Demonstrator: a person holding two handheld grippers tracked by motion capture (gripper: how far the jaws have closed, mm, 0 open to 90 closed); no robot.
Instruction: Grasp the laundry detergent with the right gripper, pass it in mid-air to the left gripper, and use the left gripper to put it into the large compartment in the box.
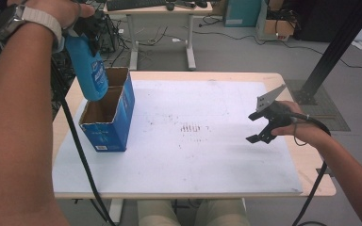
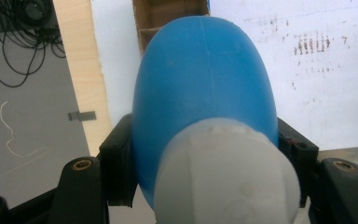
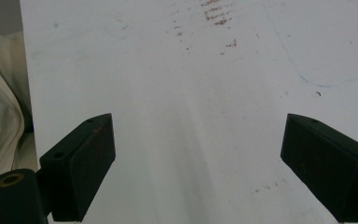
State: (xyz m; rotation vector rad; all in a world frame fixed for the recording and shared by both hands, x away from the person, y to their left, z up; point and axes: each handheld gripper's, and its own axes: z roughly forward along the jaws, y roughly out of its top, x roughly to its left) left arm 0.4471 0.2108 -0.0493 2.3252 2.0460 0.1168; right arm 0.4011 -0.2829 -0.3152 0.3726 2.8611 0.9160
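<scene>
Gripping the blue bottle (image 2: 205,88) just below its pale cap (image 2: 228,172), the left gripper (image 2: 205,163) has its jaws clamped on the bottle's two sides, a hold near the neck that lets the body hang base-first. In the high view that bottle (image 1: 90,70) is carried tilted over the left rear part of the table, its base just at the open top of the blue cardboard box (image 1: 107,123); it looks lined up to be lowered into one of the box's two compartments, though which one I cannot tell. The box stands upright near the left edge of the white mat (image 1: 193,155), top open for loading. Farther to the right, the right gripper (image 1: 260,127) hovers over the mat with jaws spread wide and empty, apparently kept well clear of the work.
</scene>
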